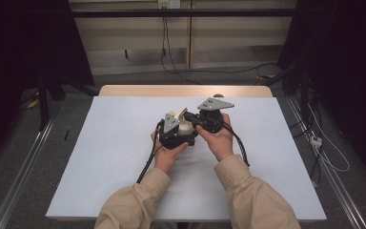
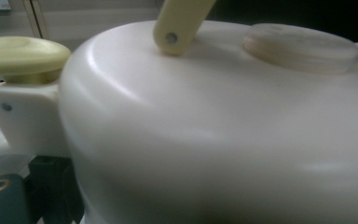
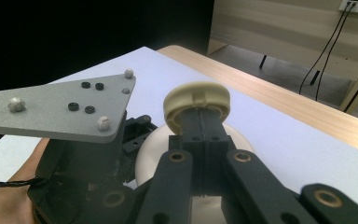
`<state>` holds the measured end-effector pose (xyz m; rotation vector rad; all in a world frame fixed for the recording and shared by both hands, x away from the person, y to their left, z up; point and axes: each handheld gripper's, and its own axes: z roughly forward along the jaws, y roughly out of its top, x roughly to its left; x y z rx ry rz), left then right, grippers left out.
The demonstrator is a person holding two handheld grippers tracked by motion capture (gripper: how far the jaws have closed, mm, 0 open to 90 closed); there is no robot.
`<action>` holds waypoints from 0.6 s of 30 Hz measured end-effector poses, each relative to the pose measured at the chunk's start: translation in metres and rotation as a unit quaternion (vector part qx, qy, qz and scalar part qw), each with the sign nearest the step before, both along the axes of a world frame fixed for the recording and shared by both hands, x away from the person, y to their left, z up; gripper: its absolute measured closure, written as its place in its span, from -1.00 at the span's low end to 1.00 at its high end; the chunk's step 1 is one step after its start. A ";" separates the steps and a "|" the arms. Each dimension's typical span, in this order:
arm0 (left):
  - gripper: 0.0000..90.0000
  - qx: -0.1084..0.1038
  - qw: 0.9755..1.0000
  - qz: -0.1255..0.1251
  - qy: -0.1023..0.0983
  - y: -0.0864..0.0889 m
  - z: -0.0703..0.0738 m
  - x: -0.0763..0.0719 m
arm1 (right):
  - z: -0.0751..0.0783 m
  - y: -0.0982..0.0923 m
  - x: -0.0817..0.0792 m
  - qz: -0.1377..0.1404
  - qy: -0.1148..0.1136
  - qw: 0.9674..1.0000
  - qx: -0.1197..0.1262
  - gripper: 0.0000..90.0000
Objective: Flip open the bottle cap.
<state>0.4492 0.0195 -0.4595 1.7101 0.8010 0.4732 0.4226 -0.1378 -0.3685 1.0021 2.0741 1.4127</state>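
A cream-white round container sits between the two grippers over the middle of the table. In the left gripper view its body is very close, with a pale yellow knob on a bracket at the left, a yellow handle on top and a round lid at the right. My left gripper holds the container; one black jaw shows against its lower left side. My right gripper has its jaws pressed together, tips right under the yellow knob. Whether they pinch anything is hidden.
A white sheet covers the table, with a wooden strip along the far edge. Both sleeved forearms come in from the near edge. The left gripper's grey plate is close beside the right jaws. Cables lie on the floor beyond the table.
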 end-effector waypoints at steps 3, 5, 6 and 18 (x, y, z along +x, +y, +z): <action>-0.87 0.000 1.000 0.000 0.000 0.000 0.000 0.000 | 0.000 0.000 0.000 0.001 0.001 1.000 0.000 1.00; -0.87 0.000 1.000 0.000 0.000 0.000 0.000 0.000 | 0.000 0.000 0.001 0.003 0.001 1.000 0.001 1.00; -0.87 0.000 1.000 0.000 0.000 0.000 0.000 0.000 | 0.000 0.001 0.001 0.003 0.001 1.000 0.000 1.00; -0.87 -0.001 1.000 0.001 -0.001 0.000 0.000 0.000 | 0.002 0.006 0.004 0.006 0.000 1.000 -0.003 1.00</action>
